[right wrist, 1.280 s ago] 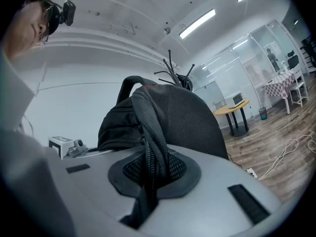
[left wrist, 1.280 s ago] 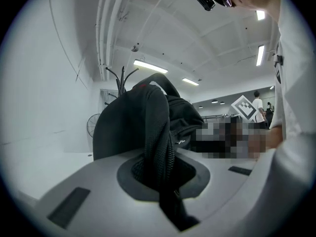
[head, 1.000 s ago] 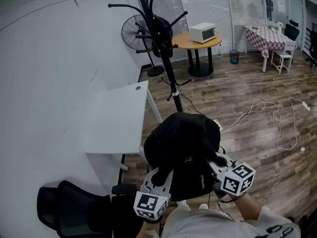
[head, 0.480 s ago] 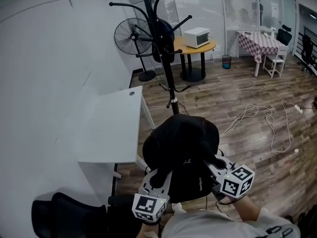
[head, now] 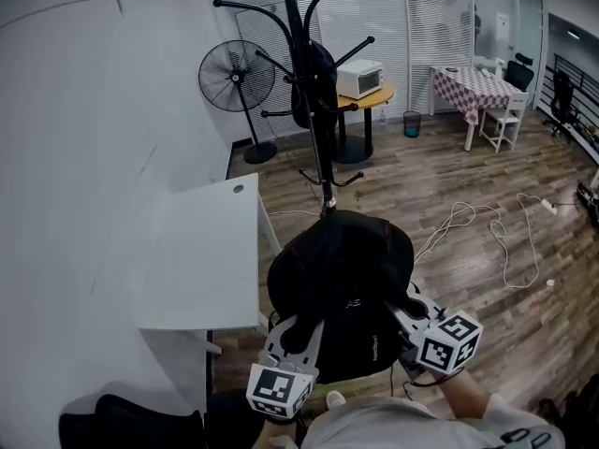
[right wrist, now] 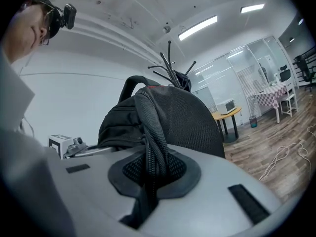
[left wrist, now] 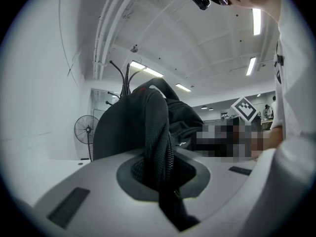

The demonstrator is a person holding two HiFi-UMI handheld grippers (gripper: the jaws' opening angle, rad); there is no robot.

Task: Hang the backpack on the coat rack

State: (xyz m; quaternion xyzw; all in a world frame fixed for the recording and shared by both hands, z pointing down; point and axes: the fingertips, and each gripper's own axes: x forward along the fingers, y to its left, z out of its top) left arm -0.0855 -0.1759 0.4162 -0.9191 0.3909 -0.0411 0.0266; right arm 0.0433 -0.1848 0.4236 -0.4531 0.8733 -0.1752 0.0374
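Currently: backpack (head: 342, 274) is off the floor, held up in front of the person between both grippers, at centre of the head view. It is black, with its rounded top toward 12 o'clock.

Left gripper (left wrist: 159, 176): jaws closed on a mesh shoulder strap (left wrist: 157, 132). The strap runs up from between the jaws and over the pack. Marker cube (head: 277, 391) shows at 7 o'clock of the pack.

Right gripper (right wrist: 150, 174): jaws likewise clamped on the other strap (right wrist: 150, 132), which is bunched in the pads. Its cube (head: 449, 341) sits at 4 o'clock of the pack.

Coat rack (head: 315, 129): black, upright, at 12 o'clock just beyond the pack's top. It is not touching the pack as far as the head view shows. A dark bag (head: 316, 73) hangs on it (hook not clear).

Surroundings:
- White surface (head: 201, 260) at 9 o'clock, against the wall.
- Fan (head: 227, 75) at 11 o'clock.
- Round surface (head: 374, 96) behind the rack, carrying a microwave (head: 358, 78).
- Checked table (head: 473, 82) at 1 o'clock.
- White cables (head: 487, 232) loose on the wood floor at 3 o'clock.
- Black chair (head: 122, 421) at 8 o'clock, low in frame.
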